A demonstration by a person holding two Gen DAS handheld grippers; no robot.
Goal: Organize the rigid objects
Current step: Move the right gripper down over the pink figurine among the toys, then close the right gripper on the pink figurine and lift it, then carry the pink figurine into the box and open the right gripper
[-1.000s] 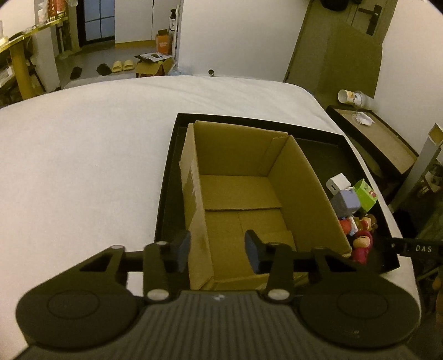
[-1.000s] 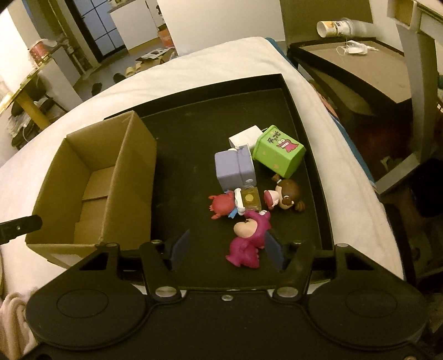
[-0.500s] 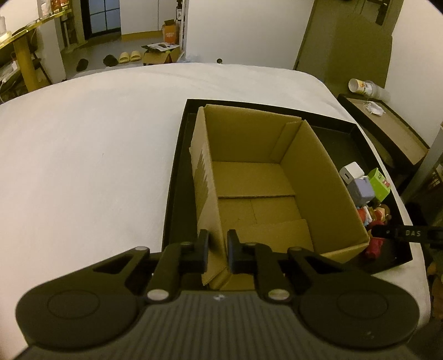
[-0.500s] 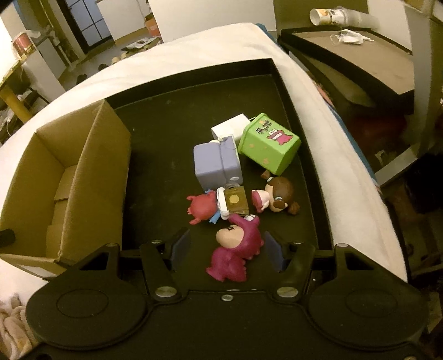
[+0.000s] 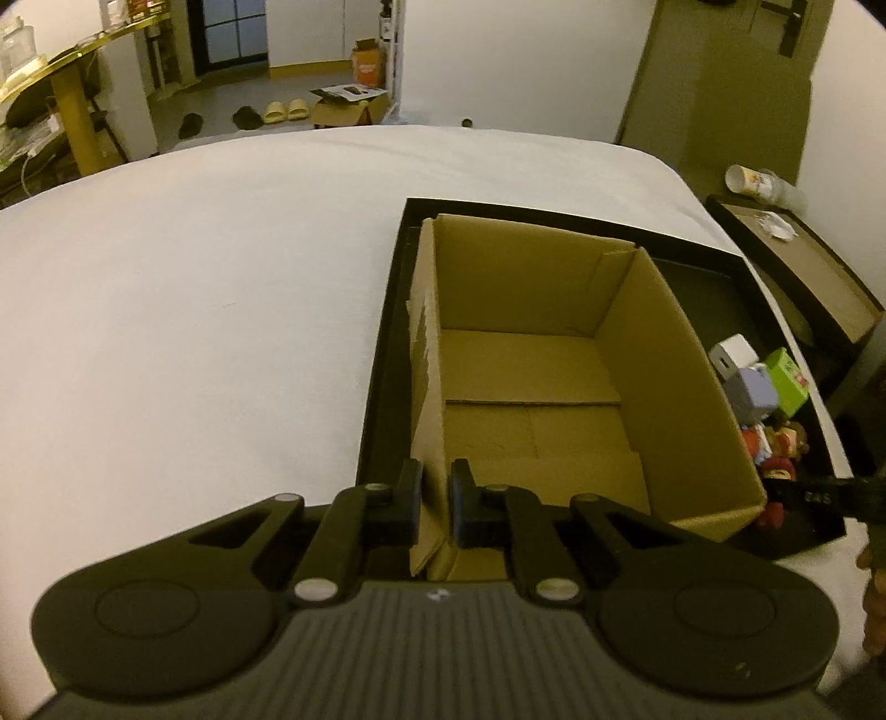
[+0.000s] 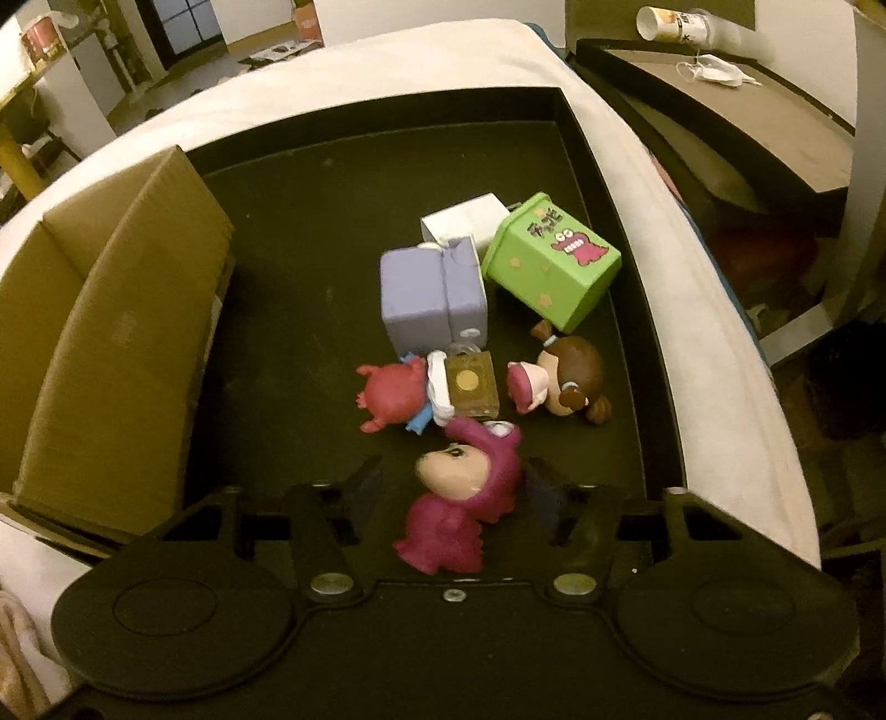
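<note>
Left wrist: jaws pinching cardboard box (image 5: 554, 387) near-wall edge.

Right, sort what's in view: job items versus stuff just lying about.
Job: cardboard box, pinched by left gripper; magenta figure between open right gripper; green box; purple box.
Lying about: paper cup, slippers.

My left matte black plastic hand-held gripper (image 5: 437, 509) has a ribbed grey body, round side discs and silver screws. My right matte black hand-held gripper (image 6: 454, 493) is smooth-bodied, with bluish finger pads (image 6: 545, 495).
</note>
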